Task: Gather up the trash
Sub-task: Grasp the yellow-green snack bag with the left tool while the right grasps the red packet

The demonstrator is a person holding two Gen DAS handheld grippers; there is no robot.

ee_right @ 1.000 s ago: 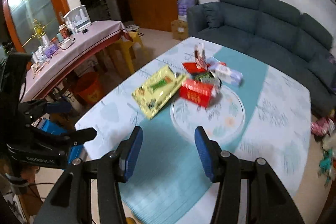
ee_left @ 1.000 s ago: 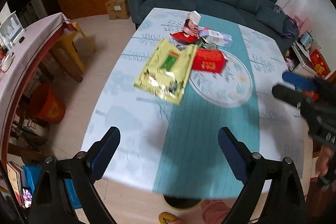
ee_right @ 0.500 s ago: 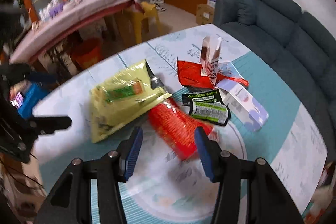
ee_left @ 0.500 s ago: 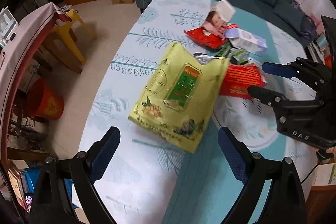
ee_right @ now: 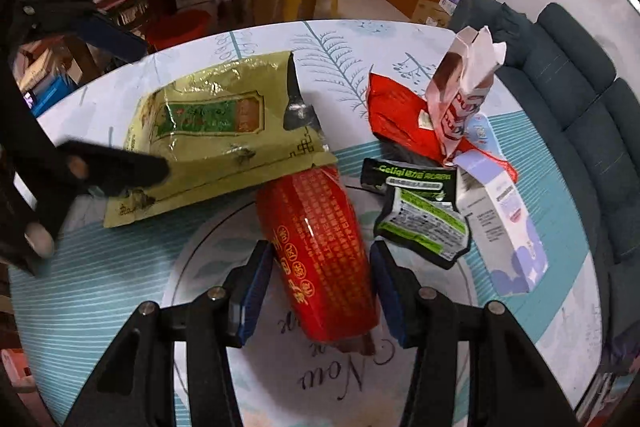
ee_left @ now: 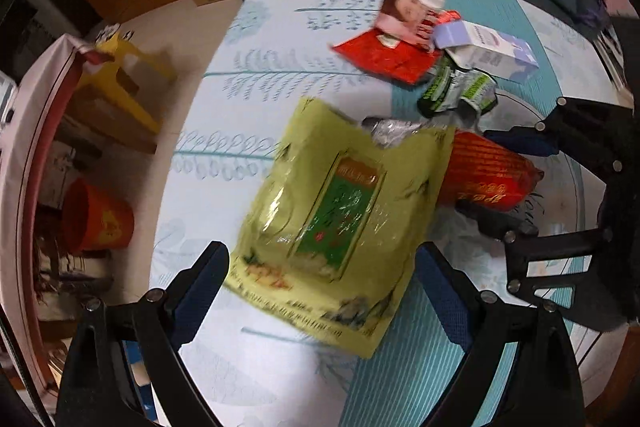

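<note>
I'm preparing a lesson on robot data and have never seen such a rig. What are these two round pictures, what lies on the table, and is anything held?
There is no robot here: a person carries a two-finger gripper in each hand, and a fisheye camera on each looks along its fingers, hence the round pictures. One view is from the left gripper, the other from the right gripper. On the table lies trash: a yellow bag, a red pack, a green-black sachet, a white-lilac box, a red wrapper and a pink-white carton. The left gripper is open over the yellow bag. The right gripper's jaws are closing around the red pack, not visibly pressing it yet.
</note>
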